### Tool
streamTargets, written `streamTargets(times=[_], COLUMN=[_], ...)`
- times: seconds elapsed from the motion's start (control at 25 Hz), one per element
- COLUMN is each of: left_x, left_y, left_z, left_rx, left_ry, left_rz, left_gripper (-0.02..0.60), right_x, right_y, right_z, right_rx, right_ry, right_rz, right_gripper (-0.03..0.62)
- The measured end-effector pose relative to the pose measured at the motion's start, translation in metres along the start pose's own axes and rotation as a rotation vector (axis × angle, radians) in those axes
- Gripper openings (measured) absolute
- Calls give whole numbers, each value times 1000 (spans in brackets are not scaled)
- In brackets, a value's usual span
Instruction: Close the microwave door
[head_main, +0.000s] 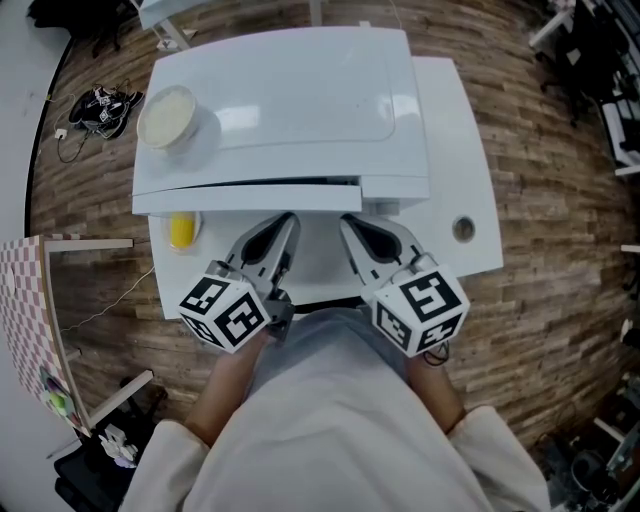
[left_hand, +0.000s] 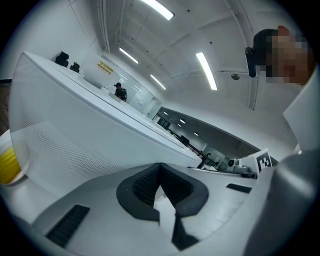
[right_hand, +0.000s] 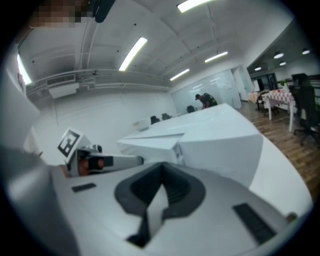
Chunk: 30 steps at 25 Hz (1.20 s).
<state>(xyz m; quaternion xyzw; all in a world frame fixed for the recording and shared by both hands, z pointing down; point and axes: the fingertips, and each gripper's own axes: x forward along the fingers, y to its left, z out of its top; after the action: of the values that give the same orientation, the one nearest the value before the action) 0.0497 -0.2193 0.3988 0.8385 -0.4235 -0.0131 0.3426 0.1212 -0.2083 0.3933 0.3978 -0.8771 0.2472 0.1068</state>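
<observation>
A white microwave stands on a white table, seen from above. Its door lies along the front, with a thin dark gap between it and the body. In the left gripper view the door's perforated window fills the left side. The left gripper and the right gripper are side by side just in front of the door, both pointing at it, both shut and empty. Whether they touch the door is unclear. The jaws meet in the left gripper view and in the right gripper view.
A round white bowl sits on the microwave's top left corner. A yellow thing in a cup stands on the table in front of the door's left end. Wooden floor surrounds the table; shoes lie far left.
</observation>
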Motion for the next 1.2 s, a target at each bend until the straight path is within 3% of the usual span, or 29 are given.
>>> streamTargets(times=[0.6,1.2], left_x=[7,8], left_y=[6,-7], left_z=[7,2], left_rx=[13,-7], left_ry=[-3,7], left_rz=[-12,-40], left_gripper=[18,18], right_x=[12,-1], right_y=[-10,-4], right_z=[7,20], right_rx=[-18,-32], right_ry=[-3,-45], right_rz=[-33,38], right_gripper=[21,21])
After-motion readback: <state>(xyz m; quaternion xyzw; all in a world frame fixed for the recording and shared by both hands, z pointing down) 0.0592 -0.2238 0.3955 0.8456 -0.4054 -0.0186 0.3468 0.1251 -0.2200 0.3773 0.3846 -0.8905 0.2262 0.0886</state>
